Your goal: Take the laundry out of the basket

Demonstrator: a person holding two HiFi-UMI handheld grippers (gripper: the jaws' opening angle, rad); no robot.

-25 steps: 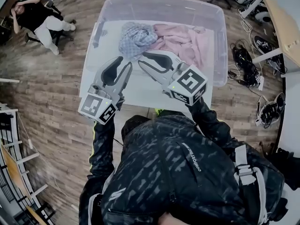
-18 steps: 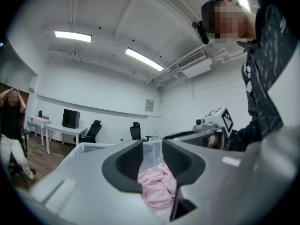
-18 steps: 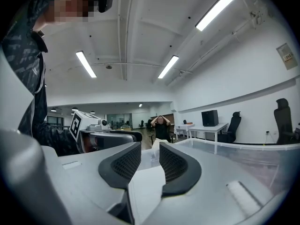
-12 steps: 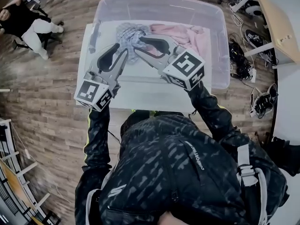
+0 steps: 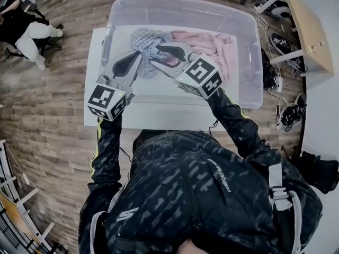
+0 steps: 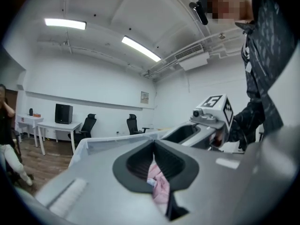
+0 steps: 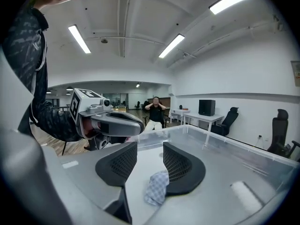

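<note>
My left claw (image 6: 153, 143) has just snapped together, empty by my judgement; the pink garment (image 6: 158, 184) only shows through its slot. My right claw (image 7: 150, 147) has been opening, and both have come farther over the clear plastic bin (image 5: 249, 62). The checked cloth (image 7: 157, 187) lies on the bin's floor between the right jaws, untouched, so the grab comes next.

My left gripper (image 5: 139, 55) and right gripper (image 5: 154, 54) now reach farther toward 12 o'clock, over the basket (image 5: 180, 4). My left jaws, apart a moment ago, are pressed together. My right jaws have just been opening, with the checked cloth (image 5: 140, 38) lying beyond their gap, not clamped.
</note>
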